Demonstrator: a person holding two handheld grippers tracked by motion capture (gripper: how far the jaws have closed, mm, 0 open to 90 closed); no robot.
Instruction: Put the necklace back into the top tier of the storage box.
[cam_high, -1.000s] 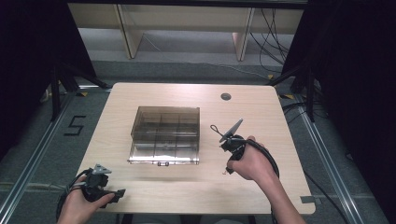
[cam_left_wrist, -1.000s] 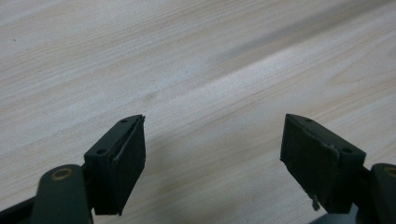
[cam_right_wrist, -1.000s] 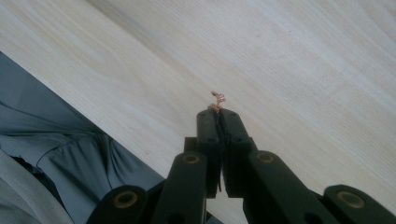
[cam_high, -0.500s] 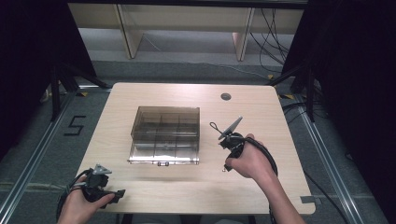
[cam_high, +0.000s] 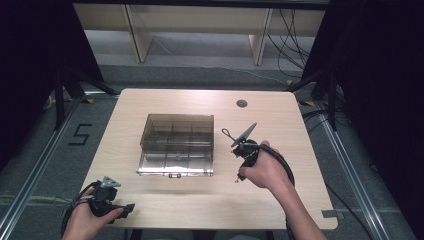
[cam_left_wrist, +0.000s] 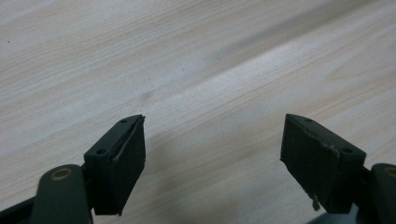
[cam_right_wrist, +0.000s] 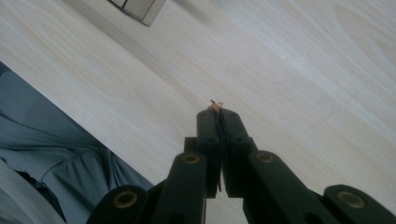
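the right gripper (cam_right_wrist: 218, 108) has its jaws pressed together on a tiny copper-coloured piece (cam_right_wrist: 215, 103) that just pokes out at their tips, held low over the table (cam_high: 165, 102) just right of the clear compartment box (cam_high: 176, 145), probably so the piece can go into one of its cells. the right hand (cam_high: 264, 170) wraps the handle with the grey plate tilted up toward the far side. the left gripper (cam_left_wrist: 212, 154) has its jaws wide apart and holding nothing, and the left hand (cam_high: 90, 220) seems to rest it at the near left corner, well apart from the box, likely waiting.
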